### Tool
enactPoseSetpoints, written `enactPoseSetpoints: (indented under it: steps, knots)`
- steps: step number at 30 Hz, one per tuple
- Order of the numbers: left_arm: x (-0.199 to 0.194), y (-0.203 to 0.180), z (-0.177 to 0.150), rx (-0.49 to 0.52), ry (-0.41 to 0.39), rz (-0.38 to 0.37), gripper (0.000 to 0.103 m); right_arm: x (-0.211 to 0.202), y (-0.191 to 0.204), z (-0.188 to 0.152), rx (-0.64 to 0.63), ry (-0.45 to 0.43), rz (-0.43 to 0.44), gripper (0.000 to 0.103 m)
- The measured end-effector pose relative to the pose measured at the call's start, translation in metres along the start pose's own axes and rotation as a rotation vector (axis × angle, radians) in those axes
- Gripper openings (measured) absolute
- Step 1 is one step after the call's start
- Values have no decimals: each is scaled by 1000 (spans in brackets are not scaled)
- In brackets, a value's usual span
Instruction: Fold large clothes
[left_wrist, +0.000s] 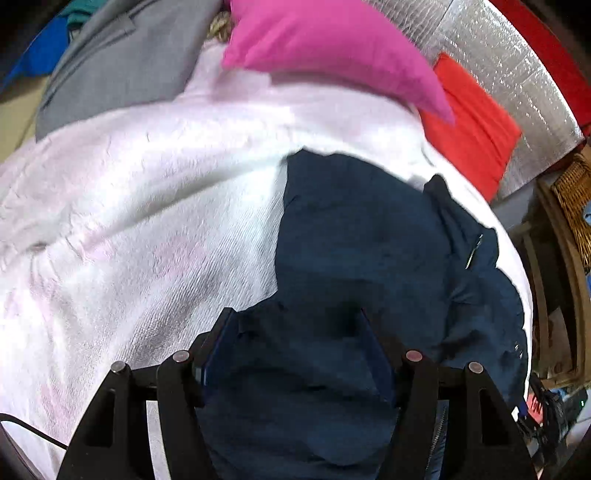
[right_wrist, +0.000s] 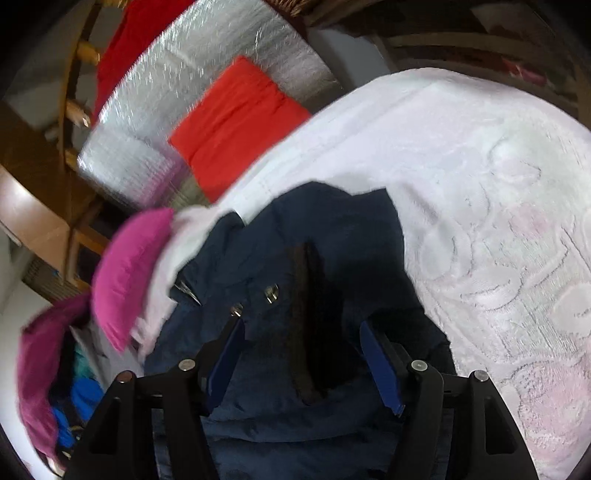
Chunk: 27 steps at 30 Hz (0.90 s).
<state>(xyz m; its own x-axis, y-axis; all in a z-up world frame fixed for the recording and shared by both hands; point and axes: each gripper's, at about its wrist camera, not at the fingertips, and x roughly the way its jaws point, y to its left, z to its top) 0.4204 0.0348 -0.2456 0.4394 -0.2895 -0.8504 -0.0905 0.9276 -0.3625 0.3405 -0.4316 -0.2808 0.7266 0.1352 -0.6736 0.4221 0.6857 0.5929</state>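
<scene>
Hovering both tools, left tool (left_wrist: 297, 332) and right tool (right_wrist: 303, 343), spread wide and empty over the limp, slippery dark navy zip jacket (left_wrist: 369, 236) at lower centre on the white textured bedspread (left_wrist: 147, 206), we judge its hem edges the best grip.
</scene>
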Motion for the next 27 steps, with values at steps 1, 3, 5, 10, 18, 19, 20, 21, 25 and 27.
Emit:
enactPoseSetpoints:
  steps: [1,3,5,10,18,19,20,21,25,27]
  knots:
    - [4,2,0,3,9,-11,67,10,2,-3,-19,27,-46,69]
    - [9,4,0,12,26,-17,67,19,6,-6,-46,26,-84,60]
    - [10,2,-1,30,19,-13,67,21,11,-7,-72,29,-68,38]
    - [13,-10,-3,77,11,5,67,9,31,-13,-135,-45,-38,15]
    - [5,-7,-8,79,21,3,67,-2,38,-11,-200,-163,-160,11]
    - [2,-7,-10,83,23,5,67,6,32,-10,-183,-140,-185,11]
    - [2,-7,-10,86,25,9,67,10,27,-10,-170,-128,-202,11]
    - [1,-7,-10,86,25,12,67,12,25,-8,-162,-128,-212,9]
    - [-6,-2,-9,78,11,28,67,-6,23,-3,-157,-184,-211,5]
    - [-6,1,-8,80,7,33,67,-11,13,4,-125,-174,-188,5]
